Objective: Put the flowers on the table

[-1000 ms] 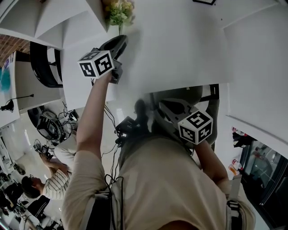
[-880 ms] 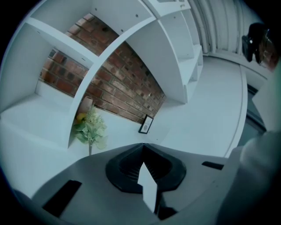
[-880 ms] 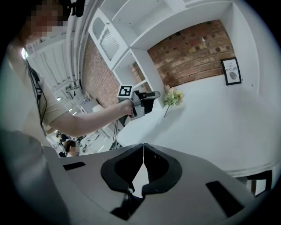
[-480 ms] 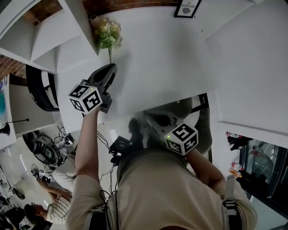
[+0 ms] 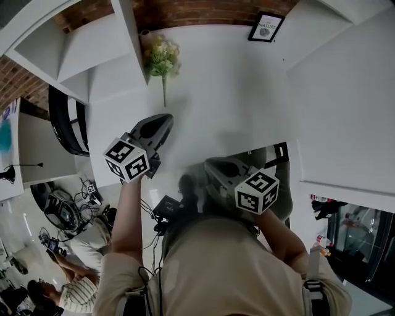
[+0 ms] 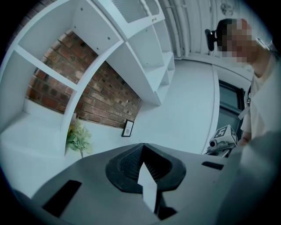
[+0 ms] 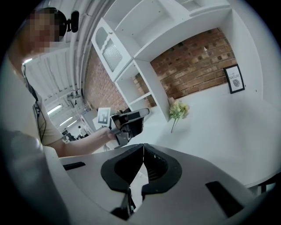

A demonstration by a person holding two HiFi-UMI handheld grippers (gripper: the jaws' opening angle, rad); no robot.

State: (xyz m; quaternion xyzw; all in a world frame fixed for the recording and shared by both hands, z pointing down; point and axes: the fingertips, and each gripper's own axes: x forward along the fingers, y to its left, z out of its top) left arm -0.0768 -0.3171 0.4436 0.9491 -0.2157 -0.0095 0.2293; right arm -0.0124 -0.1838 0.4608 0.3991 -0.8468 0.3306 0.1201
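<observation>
A small bunch of pale yellow flowers [image 5: 162, 58] with a thin green stem lies on the white table [image 5: 234, 92], its head against the foot of the white shelf unit. It also shows in the left gripper view, flowers [image 6: 79, 138], and in the right gripper view, flowers [image 7: 178, 110]. My left gripper [image 5: 166, 118] hovers a short way below the stem's end, apart from it, shut with nothing between its jaws [image 6: 142, 145]. My right gripper [image 5: 210, 165] hangs nearer my body over the table's front edge, shut and empty [image 7: 143, 146].
A white shelf unit [image 5: 92, 55] stands at the table's left against a brick wall [image 5: 203, 11]. A small framed picture [image 5: 264, 27] leans at the back. Other people sit among cables on the floor at the lower left [image 5: 68, 290].
My left gripper has drawn back from the stem toward my body, and the gap to the flowers has grown. The flowers stay on the table. The right gripper has shifted only slightly.
</observation>
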